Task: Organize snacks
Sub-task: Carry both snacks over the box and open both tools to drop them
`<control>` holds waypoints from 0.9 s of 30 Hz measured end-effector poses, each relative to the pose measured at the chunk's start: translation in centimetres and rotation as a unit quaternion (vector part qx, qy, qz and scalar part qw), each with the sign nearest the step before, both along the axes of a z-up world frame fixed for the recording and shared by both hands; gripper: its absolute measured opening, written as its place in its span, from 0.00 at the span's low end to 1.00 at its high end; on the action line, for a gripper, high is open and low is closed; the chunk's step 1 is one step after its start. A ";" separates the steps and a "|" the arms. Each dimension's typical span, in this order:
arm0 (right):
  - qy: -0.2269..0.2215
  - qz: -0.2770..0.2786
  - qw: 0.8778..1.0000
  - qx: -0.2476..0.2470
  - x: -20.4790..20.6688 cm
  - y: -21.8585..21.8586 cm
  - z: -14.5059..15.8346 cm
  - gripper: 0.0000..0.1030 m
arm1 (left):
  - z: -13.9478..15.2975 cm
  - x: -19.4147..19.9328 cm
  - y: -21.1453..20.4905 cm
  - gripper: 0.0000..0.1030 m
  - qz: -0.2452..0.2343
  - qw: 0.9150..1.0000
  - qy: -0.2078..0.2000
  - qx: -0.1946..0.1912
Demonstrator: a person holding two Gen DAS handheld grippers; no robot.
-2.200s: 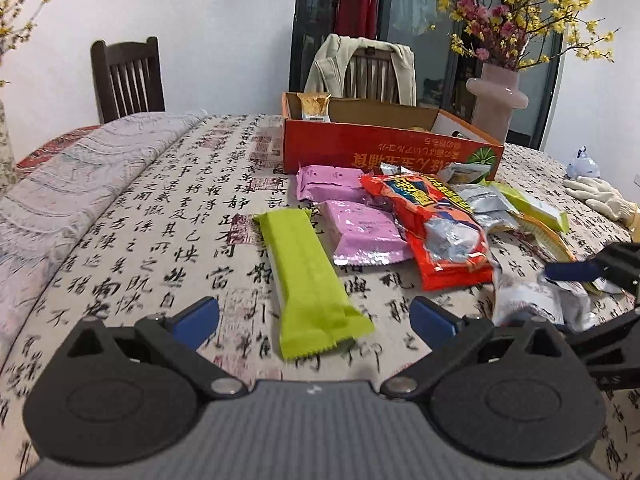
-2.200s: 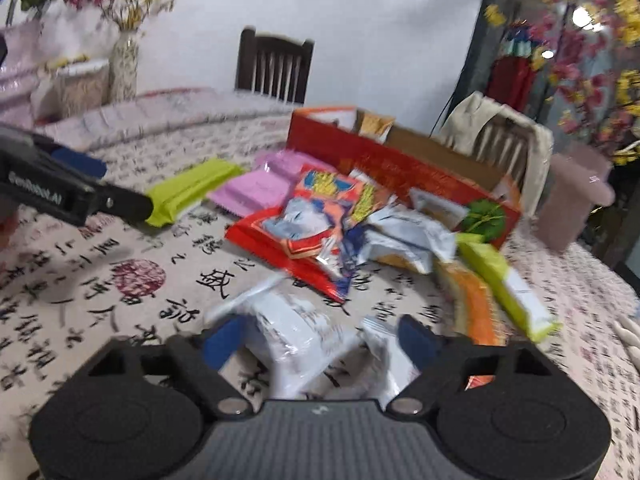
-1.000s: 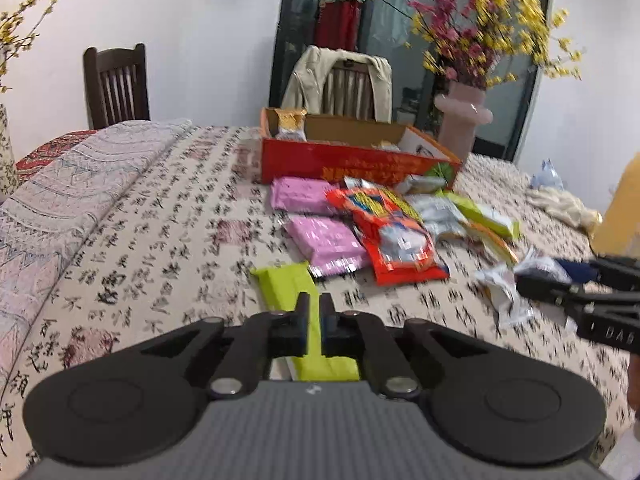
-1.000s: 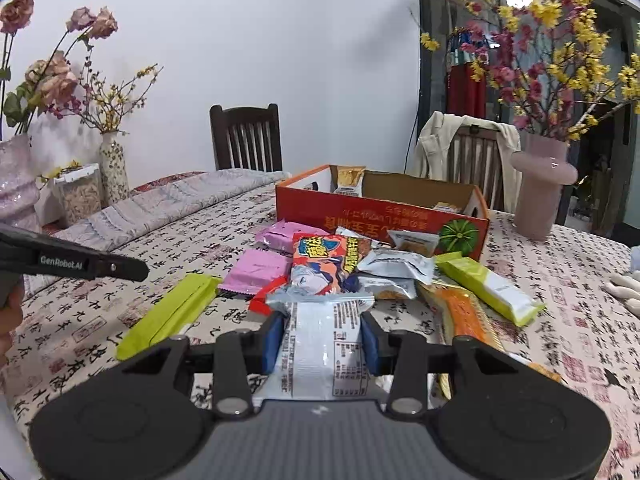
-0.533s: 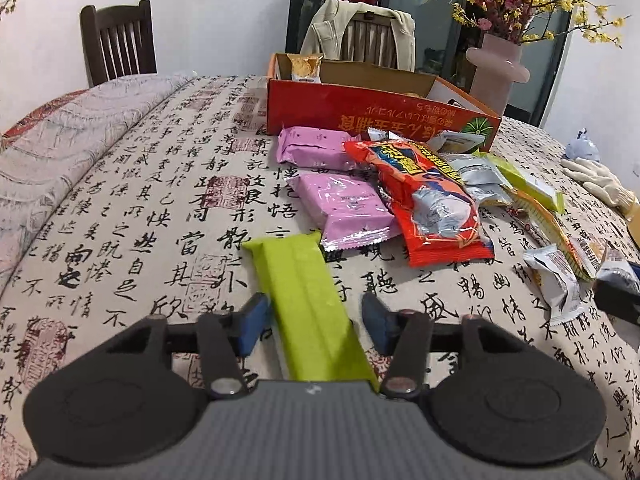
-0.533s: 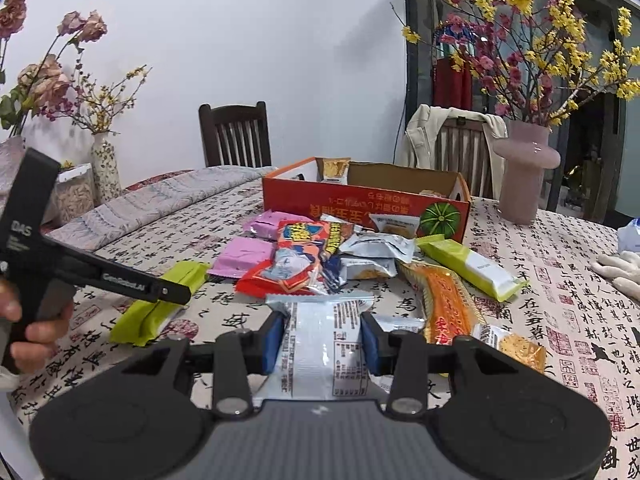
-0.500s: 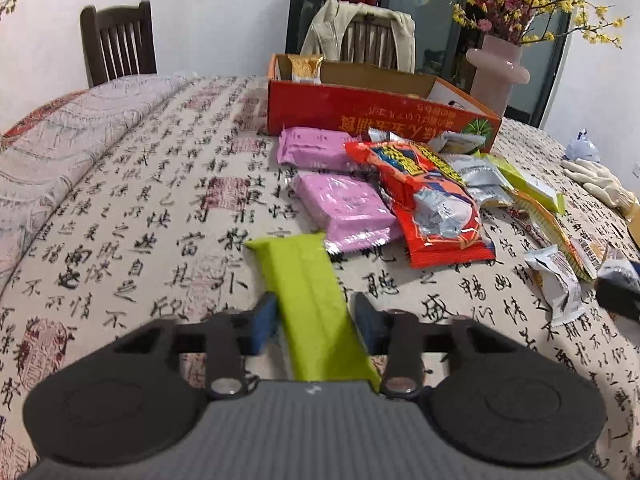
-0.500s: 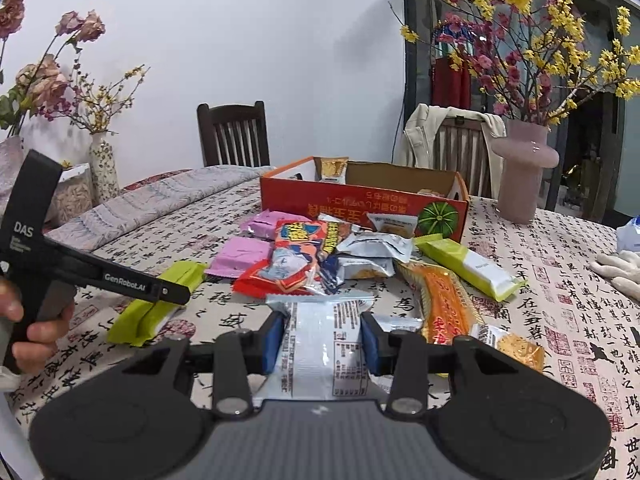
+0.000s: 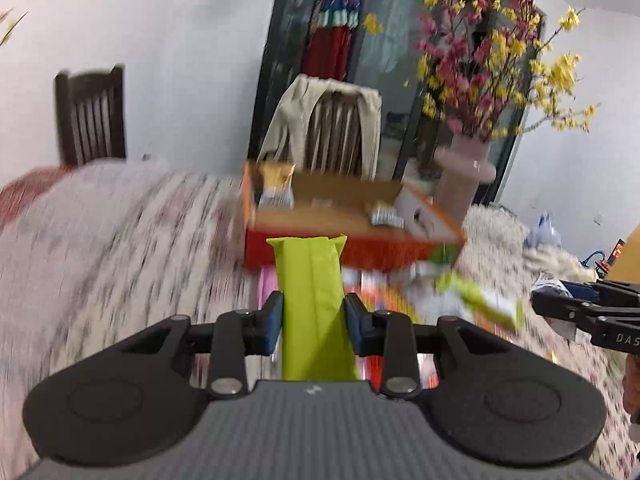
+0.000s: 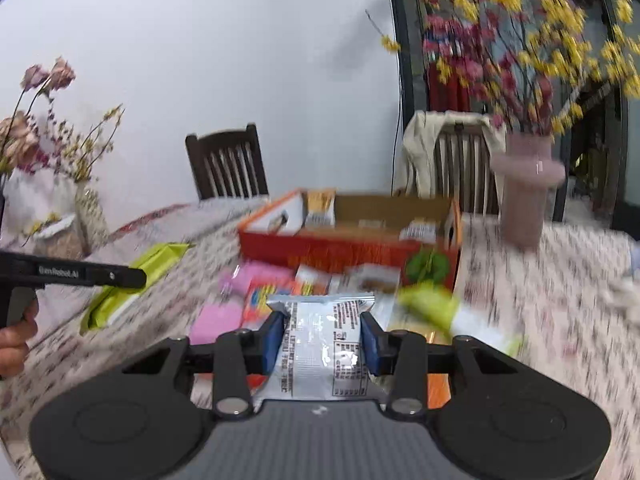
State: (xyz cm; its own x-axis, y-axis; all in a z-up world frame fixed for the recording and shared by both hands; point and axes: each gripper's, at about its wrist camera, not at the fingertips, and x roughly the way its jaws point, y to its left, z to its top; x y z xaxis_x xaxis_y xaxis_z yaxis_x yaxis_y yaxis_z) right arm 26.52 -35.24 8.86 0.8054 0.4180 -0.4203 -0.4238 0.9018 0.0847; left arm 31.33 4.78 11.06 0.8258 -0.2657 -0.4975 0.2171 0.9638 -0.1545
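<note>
Left gripper (image 9: 313, 322) pinches the lime-green snack bar (image 9: 314, 300), raised above the desk (image 9: 120, 248) (background blurred). Right gripper (image 10: 323, 338) clamps the silver snack packet (image 10: 320, 344), facing the red cardboard box (image 10: 348, 250).

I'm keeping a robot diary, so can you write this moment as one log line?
left gripper: shut on green snack bar | right gripper: shut on silver snack packet | both lifted | red box: ahead, open
</note>
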 end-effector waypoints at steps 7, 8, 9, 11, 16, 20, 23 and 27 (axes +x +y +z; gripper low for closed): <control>-0.020 -0.005 1.000 -0.018 12.0 1.3 4.1 0.39 | 2.7 12.2 -2.4 0.33 0.013 0.999 -0.028 0.024; -0.018 -0.002 1.000 -0.015 13.9 1.7 4.3 0.39 | 2.6 14.2 -2.7 0.33 0.018 0.999 -0.026 0.034; -0.014 -0.001 1.000 -0.015 16.2 2.1 4.5 0.39 | 2.4 16.0 -3.0 0.33 0.020 0.999 -0.021 0.040; 0.004 -0.002 1.000 -0.013 20.4 2.9 4.3 0.39 | 1.7 19.5 -3.1 0.33 0.023 0.999 -0.002 0.047; 0.070 -0.026 0.997 0.003 31.7 4.7 2.2 0.39 | -1.4 26.8 -3.6 0.33 0.036 0.996 0.039 0.066; 0.115 -0.052 0.992 -0.028 38.2 6.3 -0.8 0.39 | -4.4 29.6 -3.5 0.33 0.035 0.993 0.072 0.083; 0.154 -0.059 0.986 -0.036 41.9 7.1 -3.1 0.39 | -6.1 30.1 -3.4 0.34 0.028 0.992 0.089 0.084; 0.178 -0.086 0.979 -0.046 43.9 7.6 -4.8 0.41 | -6.7 29.8 -3.1 0.36 0.016 0.994 0.080 0.079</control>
